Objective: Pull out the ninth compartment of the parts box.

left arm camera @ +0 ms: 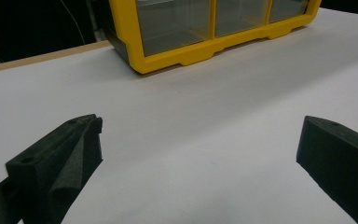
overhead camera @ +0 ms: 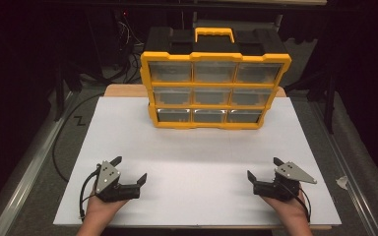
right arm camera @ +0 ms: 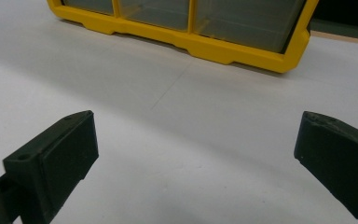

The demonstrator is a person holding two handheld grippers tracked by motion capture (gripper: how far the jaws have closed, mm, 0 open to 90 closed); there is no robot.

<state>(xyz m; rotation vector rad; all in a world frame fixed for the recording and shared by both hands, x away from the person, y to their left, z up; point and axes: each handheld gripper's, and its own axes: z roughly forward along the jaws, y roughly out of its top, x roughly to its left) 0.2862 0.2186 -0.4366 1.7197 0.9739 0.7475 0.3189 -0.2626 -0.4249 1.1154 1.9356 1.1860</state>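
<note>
Nearest me, my left gripper (overhead camera: 130,169) at seven o'clock and right gripper (overhead camera: 265,168) at five rest on the matte white board (overhead camera: 202,152), jaws spread wide and empty. This looks like a start; next probably reaching to twelve o'clock, where the yellow-framed organizer (overhead camera: 214,83) stands upright with nine clear plastic drawers.

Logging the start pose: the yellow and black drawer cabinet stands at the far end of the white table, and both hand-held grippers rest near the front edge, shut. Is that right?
Not quite: both are open, not shut. The high view shows the left hand-held gripper and the right hand-held gripper with jaws spread wide, and each gripper view shows bare table between its jaws. The drawer cabinet does stand at the far end.
</note>
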